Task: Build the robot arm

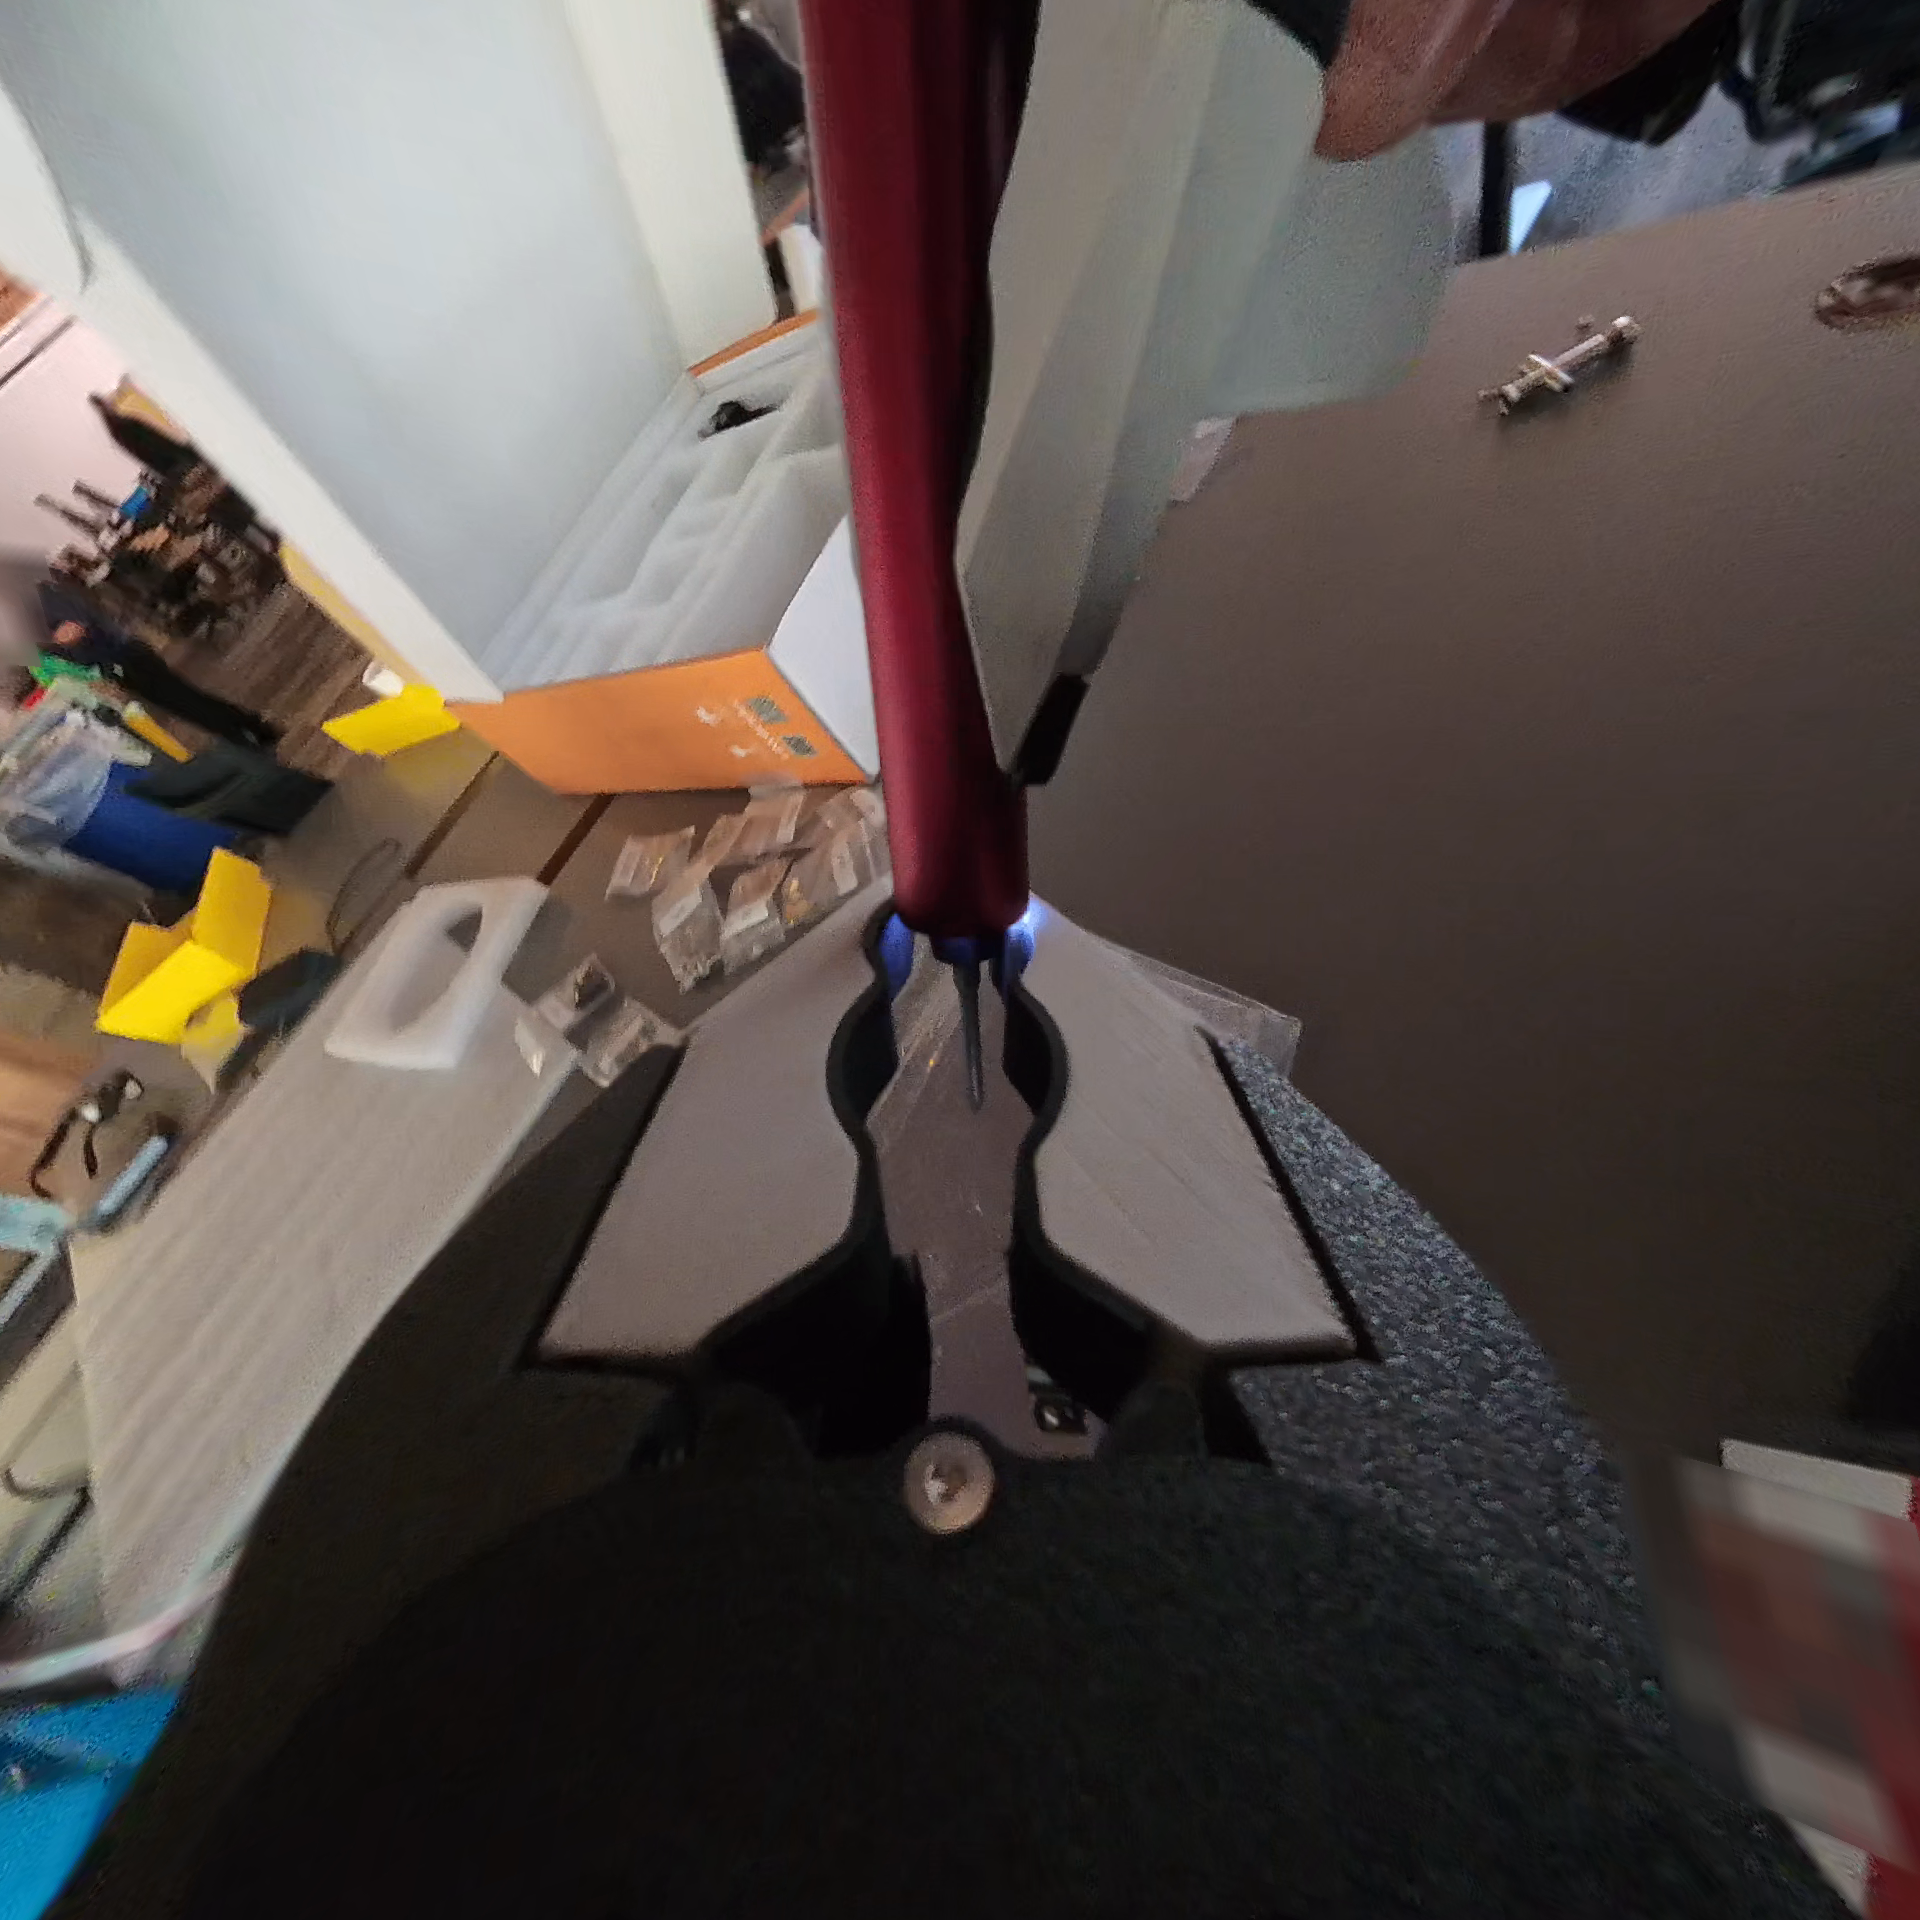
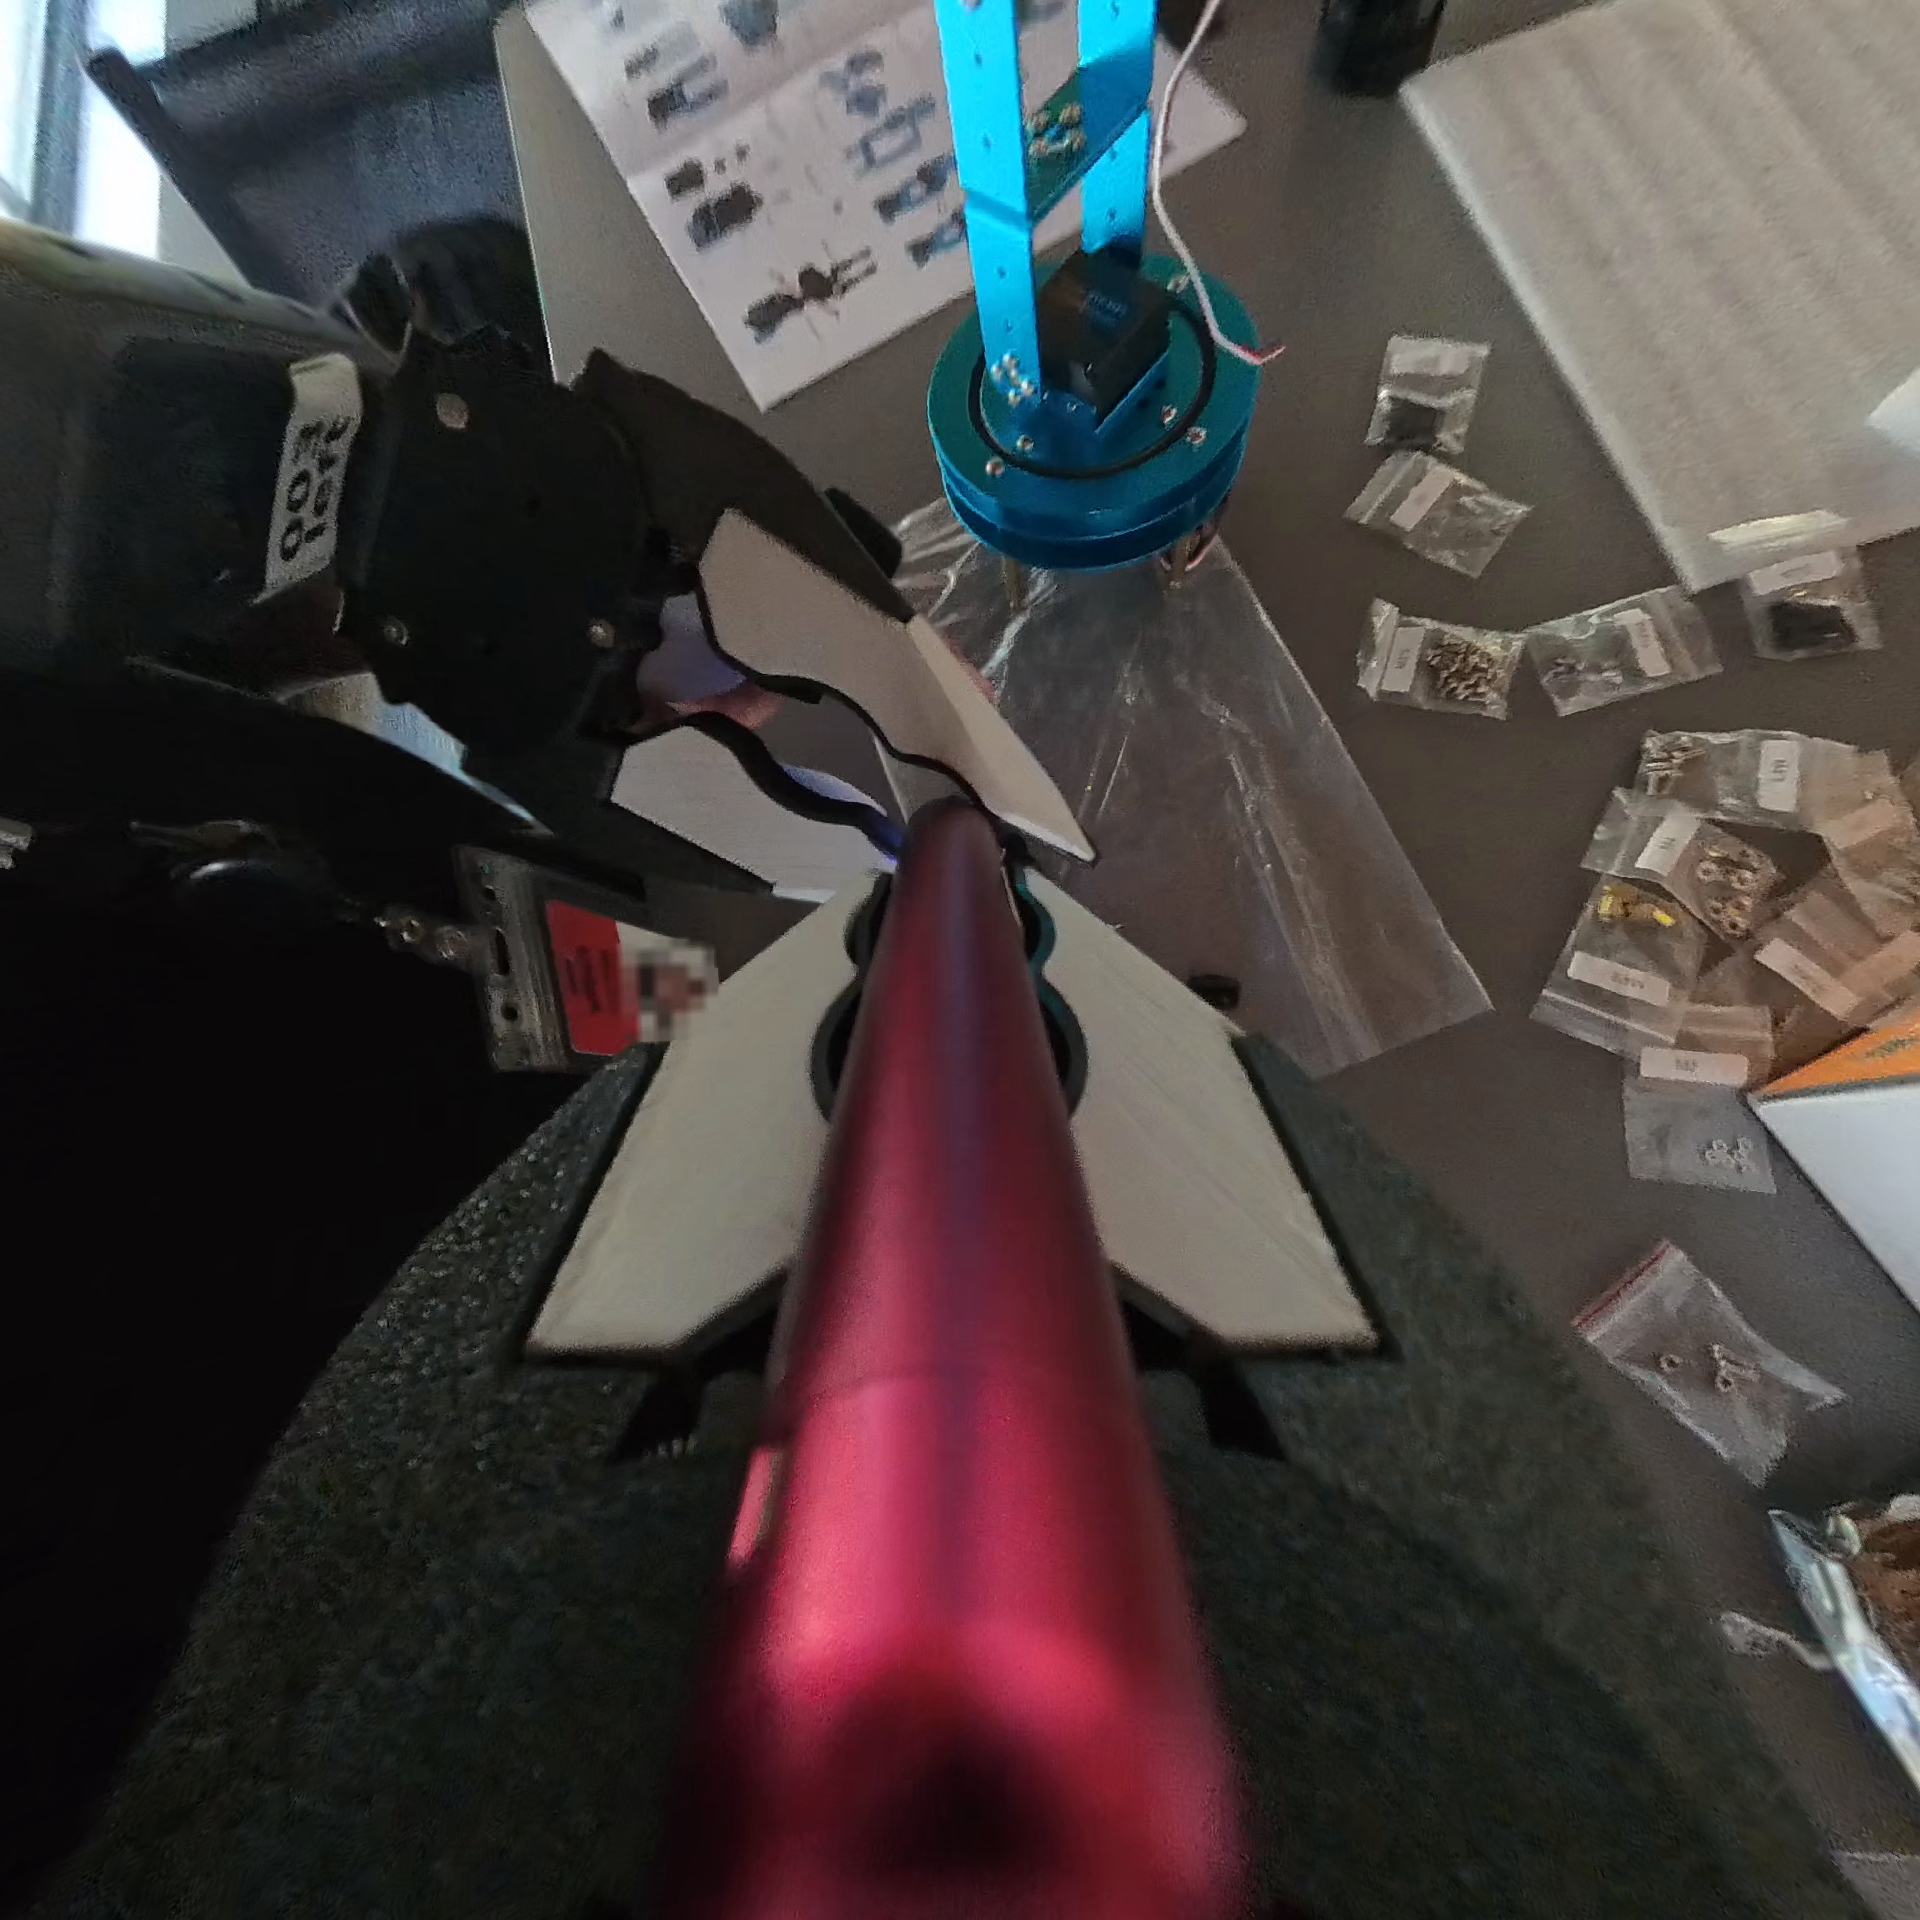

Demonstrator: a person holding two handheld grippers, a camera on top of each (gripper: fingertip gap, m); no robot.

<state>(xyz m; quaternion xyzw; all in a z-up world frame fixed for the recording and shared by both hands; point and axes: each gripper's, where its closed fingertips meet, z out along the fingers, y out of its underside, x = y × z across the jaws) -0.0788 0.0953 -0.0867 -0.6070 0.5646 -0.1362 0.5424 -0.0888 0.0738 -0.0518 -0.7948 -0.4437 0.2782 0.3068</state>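
The red screwdriver (image 2: 935,1351) is held by both grippers above the grey table (image 1: 1507,831). Its handle is clamped betw. the fingers of the right gripper (image 2: 951,883). Its blue neck, by the thin dark bit, is pinched by the left gripper (image 1: 951,940), fingers closed on it. A blue metal base w/ arms (image 2: 1091,457) is seen just ahead, on a clear plastic sheet (image 2: 1195,748). Small screw bags (image 2: 1444,655) are spread nearby, not opened as far as can be seen.

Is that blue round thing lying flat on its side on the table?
No, the blue round base stands upright, with two blue strips rising from it.
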